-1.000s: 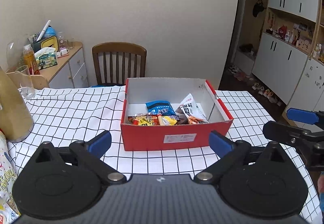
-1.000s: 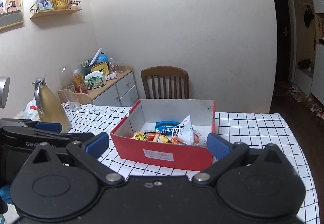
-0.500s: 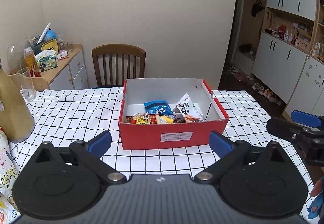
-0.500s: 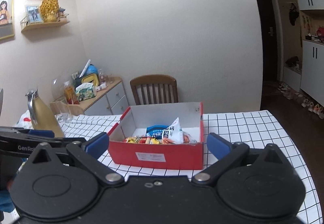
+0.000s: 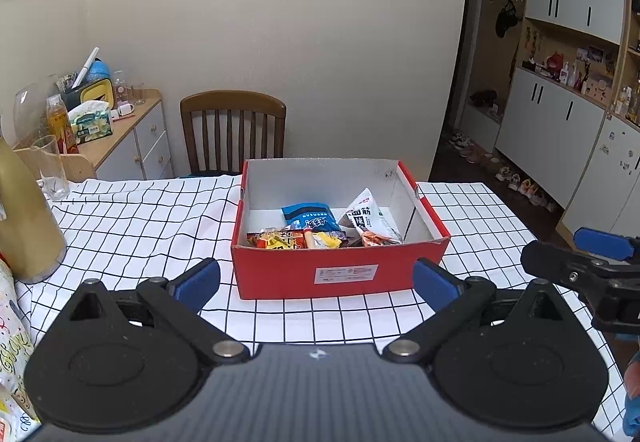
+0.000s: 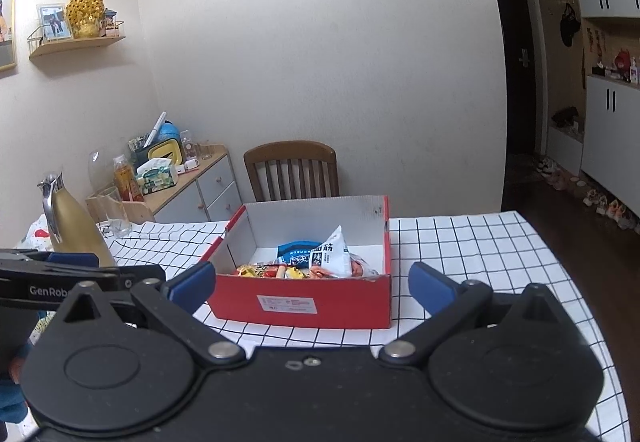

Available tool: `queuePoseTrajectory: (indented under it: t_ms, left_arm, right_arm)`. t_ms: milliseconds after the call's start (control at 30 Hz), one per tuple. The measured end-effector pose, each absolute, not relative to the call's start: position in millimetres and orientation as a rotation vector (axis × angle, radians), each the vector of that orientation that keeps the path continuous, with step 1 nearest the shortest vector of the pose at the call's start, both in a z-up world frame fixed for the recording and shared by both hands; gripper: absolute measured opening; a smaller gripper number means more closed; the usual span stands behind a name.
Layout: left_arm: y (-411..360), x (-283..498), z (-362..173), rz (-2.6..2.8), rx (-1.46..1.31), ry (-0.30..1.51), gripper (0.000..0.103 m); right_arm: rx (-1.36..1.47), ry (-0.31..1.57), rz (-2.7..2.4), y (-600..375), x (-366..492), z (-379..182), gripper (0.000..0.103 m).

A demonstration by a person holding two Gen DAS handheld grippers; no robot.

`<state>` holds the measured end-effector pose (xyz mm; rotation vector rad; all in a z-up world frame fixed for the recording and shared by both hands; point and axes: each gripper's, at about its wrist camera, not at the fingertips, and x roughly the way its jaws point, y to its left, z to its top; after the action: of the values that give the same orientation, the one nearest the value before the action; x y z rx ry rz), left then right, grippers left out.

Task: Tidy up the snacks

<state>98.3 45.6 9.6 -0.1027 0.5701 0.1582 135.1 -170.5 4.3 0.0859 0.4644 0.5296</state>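
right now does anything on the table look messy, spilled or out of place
Nothing is spilled or damaged. The snack packets sit jumbled along the near wall of the red box, with the white packet propped up on end. The checked tablecloth is wrinkled at the far left. Both grippers are open and empty.

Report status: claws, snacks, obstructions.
Left claw open, empty. Right claw open, empty. Snack packets piled in red box. Nothing blocking.
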Motion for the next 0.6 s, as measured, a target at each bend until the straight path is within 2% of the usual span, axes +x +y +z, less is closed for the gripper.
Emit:
queuePoseTrajectory:
  t_ms: [600]
  left_arm:
    - [38, 84, 17, 0.126, -0.093, 0.537, 0.103]
  right_arm:
    - [0.065, 0.457, 0.527, -168, 132, 10, 0.103]
